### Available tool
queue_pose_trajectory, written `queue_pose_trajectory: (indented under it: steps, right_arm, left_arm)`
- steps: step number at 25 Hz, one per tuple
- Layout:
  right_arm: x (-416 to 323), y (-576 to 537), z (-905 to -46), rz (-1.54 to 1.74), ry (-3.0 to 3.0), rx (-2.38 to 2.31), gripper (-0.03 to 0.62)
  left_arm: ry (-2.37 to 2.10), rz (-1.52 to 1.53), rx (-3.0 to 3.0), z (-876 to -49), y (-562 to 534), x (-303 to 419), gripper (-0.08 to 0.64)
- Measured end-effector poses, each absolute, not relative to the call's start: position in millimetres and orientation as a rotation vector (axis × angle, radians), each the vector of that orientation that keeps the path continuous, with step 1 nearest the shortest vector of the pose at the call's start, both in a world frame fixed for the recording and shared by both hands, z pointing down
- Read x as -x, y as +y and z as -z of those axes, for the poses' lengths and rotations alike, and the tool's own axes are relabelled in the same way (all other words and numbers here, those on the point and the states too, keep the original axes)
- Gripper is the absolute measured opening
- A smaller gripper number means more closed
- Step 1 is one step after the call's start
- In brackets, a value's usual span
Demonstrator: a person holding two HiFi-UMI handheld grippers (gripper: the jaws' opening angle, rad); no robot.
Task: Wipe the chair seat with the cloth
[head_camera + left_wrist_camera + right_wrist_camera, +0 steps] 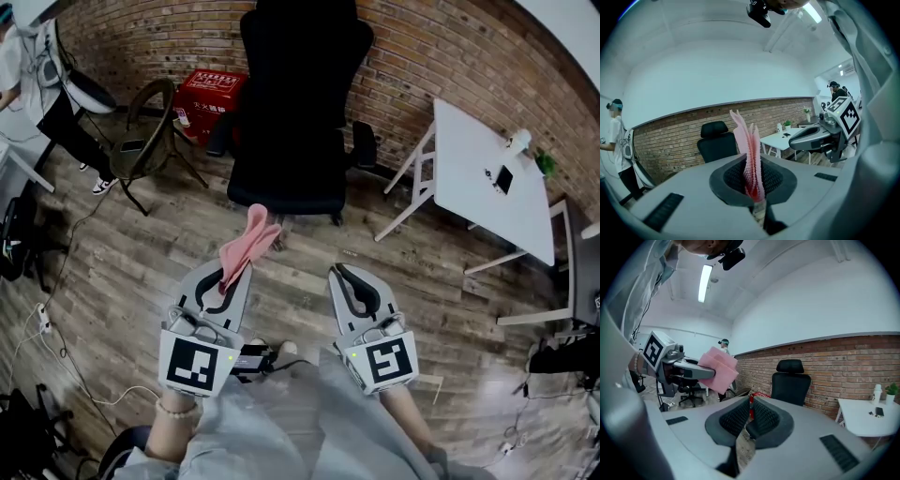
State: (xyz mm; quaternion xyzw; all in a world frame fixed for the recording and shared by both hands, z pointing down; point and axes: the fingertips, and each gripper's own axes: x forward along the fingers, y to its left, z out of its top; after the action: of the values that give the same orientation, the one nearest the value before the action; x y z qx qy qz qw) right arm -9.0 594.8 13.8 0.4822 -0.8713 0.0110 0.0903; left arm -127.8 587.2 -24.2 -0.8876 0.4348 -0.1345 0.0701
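One cloth (254, 234) (pink) is pinched in the left hand-held gripper (227, 281); the right hand-held gripper (345, 277) is clenched empty.

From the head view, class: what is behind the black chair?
A brick wall stands behind the black chair, a red box against it to the left. The backrest covers the wall and floor directly behind it.
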Motion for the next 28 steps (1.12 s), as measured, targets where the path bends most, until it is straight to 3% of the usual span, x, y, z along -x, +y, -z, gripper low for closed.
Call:
queue_pose_trajectory:
  steps: [15,28]
  right_arm:
    - [-14,590,-25,-0.073,-2.591,-1.445,0.054]
    - [-15,485,-28,-0.071,-2.529,-1.501,0.054]
  left_arm:
    - [1.259,0.414,2.657,18,574,105,0.028]
    - [1.230,0.377,2.717,3,458,109,0.028]
